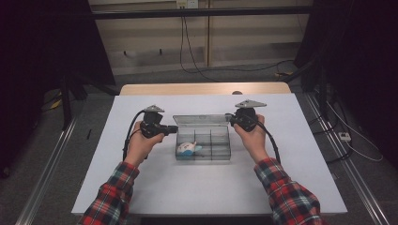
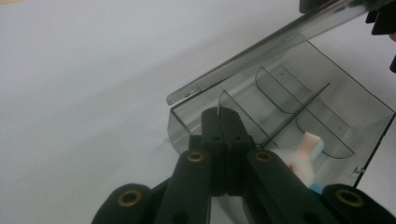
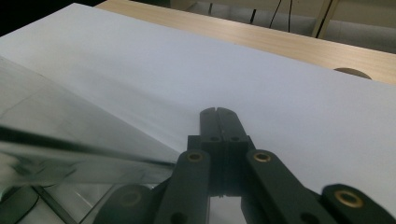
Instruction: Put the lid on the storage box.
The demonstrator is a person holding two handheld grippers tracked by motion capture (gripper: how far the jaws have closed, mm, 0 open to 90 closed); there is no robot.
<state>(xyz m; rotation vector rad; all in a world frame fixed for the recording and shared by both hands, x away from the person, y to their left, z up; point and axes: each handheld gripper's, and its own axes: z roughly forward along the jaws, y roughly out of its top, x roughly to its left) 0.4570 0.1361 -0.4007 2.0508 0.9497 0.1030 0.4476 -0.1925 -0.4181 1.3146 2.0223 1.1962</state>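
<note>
A clear plastic compartment box (image 1: 220, 152) lies mid-table with its lid (image 1: 202, 119) raised at the back. A small white and blue object (image 1: 187, 148) sits in its front left compartment. My left gripper (image 1: 172, 129) is shut, its tips at the box's left rear corner. In the left gripper view the shut jaw tips (image 2: 227, 112) meet the box wall (image 2: 187, 121), under the tilted lid (image 2: 280, 42), with the white object (image 2: 303, 158) beyond. My right gripper (image 1: 230, 119) is shut by the lid's right end. In the right gripper view its tips (image 3: 218, 112) stand over the table beside the lid (image 3: 70, 140).
The white table top (image 1: 141, 187) has bare room on all sides of the box. A wooden strip (image 1: 202, 89) with a round hole (image 3: 348, 72) runs along the far edge. Cables (image 1: 187, 47) lie on the floor behind, and metal rails (image 1: 51, 154) flank the table.
</note>
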